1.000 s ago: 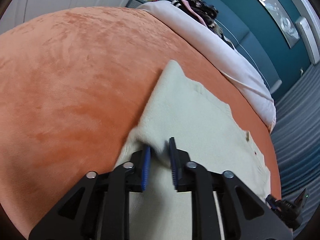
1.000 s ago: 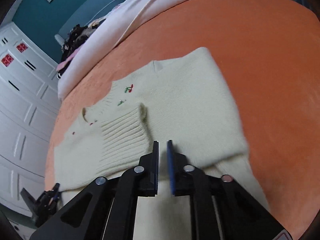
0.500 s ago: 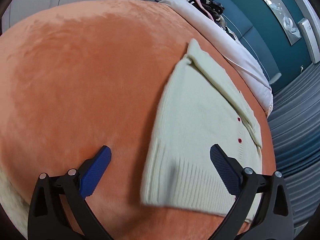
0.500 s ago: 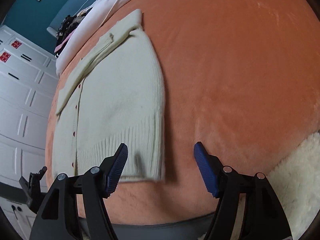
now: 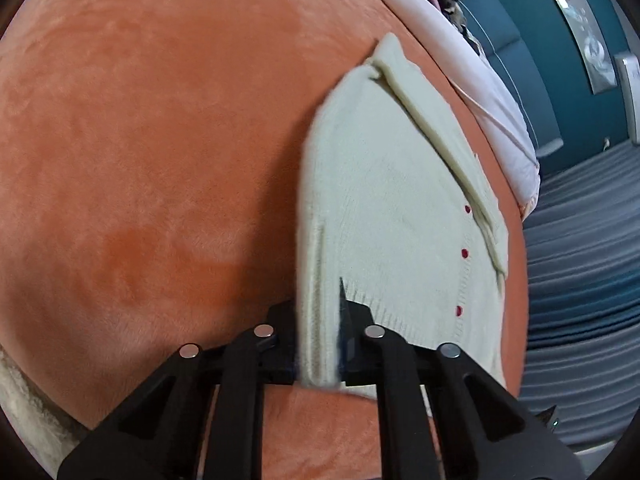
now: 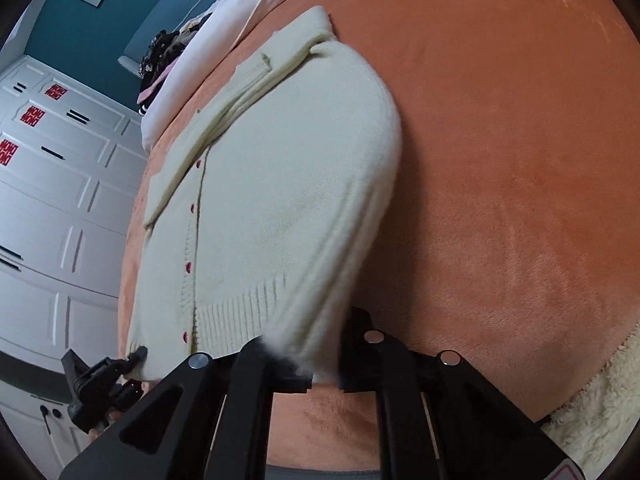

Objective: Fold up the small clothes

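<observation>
A small cream knit cardigan (image 5: pixel 392 208) with red buttons lies on the orange plush bed cover (image 5: pixel 160 160). My left gripper (image 5: pixel 320 344) is shut on the ribbed hem at its near left corner. In the right wrist view the cardigan (image 6: pixel 288 184) lies ahead, and my right gripper (image 6: pixel 316 356) is shut on the hem at its near right corner. The left gripper also shows in the right wrist view (image 6: pixel 136 356), touching the far hem corner.
A white duvet (image 5: pixel 480 92) and a pile of dark clothes (image 6: pixel 168 52) lie at the far side of the bed. White wardrobe doors (image 6: pixel 52 184) stand to the left. A fluffy cream throw (image 6: pixel 592 412) lies at the near right edge.
Both grippers were shut on the cardigan a second ago, stood wide open behind its hem half a second ago, and have now closed on the two near hem corners.
</observation>
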`<action>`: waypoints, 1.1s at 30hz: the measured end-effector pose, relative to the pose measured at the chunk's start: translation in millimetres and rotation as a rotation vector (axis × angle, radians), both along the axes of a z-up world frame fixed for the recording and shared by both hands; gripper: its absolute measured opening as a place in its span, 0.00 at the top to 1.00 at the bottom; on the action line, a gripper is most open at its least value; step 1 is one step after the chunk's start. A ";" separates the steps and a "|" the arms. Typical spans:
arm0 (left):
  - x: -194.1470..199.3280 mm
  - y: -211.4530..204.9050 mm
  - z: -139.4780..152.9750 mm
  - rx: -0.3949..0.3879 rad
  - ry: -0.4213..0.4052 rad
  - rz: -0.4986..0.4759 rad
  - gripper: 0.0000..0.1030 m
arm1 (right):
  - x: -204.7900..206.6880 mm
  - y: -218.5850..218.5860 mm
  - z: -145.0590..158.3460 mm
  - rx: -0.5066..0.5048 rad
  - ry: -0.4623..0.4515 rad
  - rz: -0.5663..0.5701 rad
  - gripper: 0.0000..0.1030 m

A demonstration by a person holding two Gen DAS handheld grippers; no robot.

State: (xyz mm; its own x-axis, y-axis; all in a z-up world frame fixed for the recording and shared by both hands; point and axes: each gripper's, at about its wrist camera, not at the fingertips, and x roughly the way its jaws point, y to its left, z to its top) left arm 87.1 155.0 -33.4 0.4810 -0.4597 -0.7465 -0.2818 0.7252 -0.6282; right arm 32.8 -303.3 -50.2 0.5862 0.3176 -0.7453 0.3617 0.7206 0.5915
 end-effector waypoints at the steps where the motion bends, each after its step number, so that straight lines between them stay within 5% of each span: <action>1: -4.9 2.4 5.7 -0.013 -0.016 0.011 0.91 | -3.1 -0.7 9.6 0.004 -0.031 0.000 0.93; 8: -44.0 6.1 58.4 0.009 -0.085 -0.072 0.92 | -30.4 -3.0 78.3 -0.034 -0.146 0.102 0.94; 15: -151.3 12.7 50.2 0.092 0.082 -0.259 0.92 | -123.7 12.1 67.8 -0.190 0.097 0.407 0.94; 18: -192.1 18.6 64.8 0.091 0.119 -0.292 0.92 | -171.5 24.1 73.7 -0.172 0.166 0.533 0.94; 20: -193.3 24.3 93.5 0.087 0.071 -0.274 0.92 | -185.4 22.7 98.0 -0.107 0.123 0.546 0.94; 24: -119.4 18.5 164.7 0.098 -0.212 -0.256 0.92 | -136.6 -0.9 170.4 -0.073 -0.170 0.442 0.94; 27: -35.3 1.9 179.0 0.119 -0.373 -0.216 0.91 | -64.2 -28.8 179.1 0.001 -0.365 0.315 0.93; 30: 50.6 -22.4 140.4 0.154 -0.351 -0.180 0.82 | 14.7 -45.8 136.3 0.030 -0.384 0.161 0.78; 32: 89.1 -32.8 97.6 0.236 -0.230 -0.105 0.55 | 52.9 -50.1 95.1 -0.012 -0.263 0.034 0.60; 33: 101.3 -35.4 86.8 0.246 -0.184 -0.089 0.54 | 61.5 -53.1 81.4 0.005 -0.224 -0.009 0.60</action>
State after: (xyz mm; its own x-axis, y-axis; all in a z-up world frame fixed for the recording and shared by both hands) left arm 188.4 119.6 53.4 0.5846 -0.3227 -0.7444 -0.1083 0.8783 -0.4657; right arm 94.3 -356.5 31.2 0.7396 0.3154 -0.5945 0.2271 0.7146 0.6616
